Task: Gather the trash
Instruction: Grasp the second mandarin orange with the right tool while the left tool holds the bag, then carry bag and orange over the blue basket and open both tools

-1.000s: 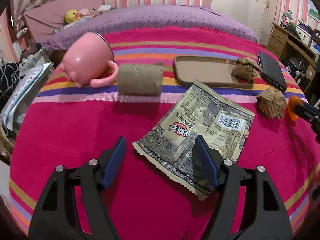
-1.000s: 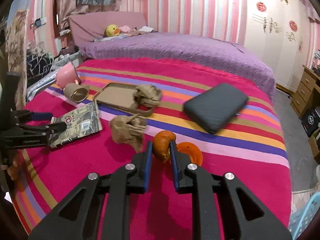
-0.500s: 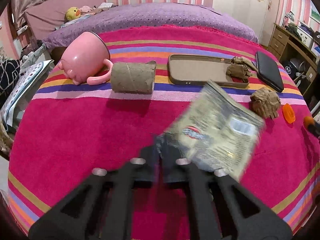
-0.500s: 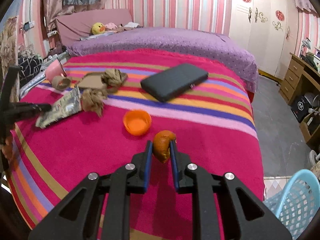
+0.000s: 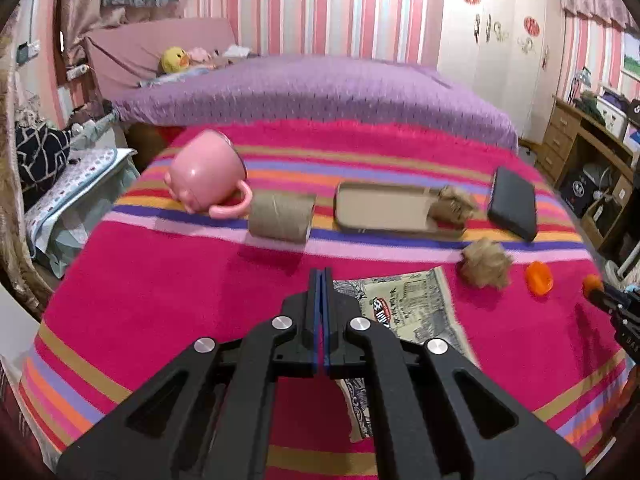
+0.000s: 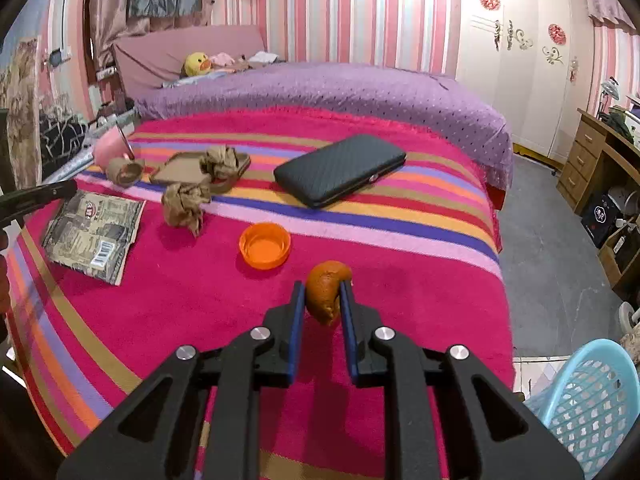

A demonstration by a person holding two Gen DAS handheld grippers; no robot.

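Your left black two-finger gripper with blue pads points forward and slightly down, its jaws pressed fully together so the two pads meet in a thin line with nothing between the tips. From the right wrist camera it shows only as a dark, thin shape at the far left edge. Your right black two-finger gripper with blue pads is level and pointing ahead, jaws drawn in and clamped on a curled piece of brown-orange peel, which stands up between the pads and rises above the tips.

Pink-striped walls, purple bed
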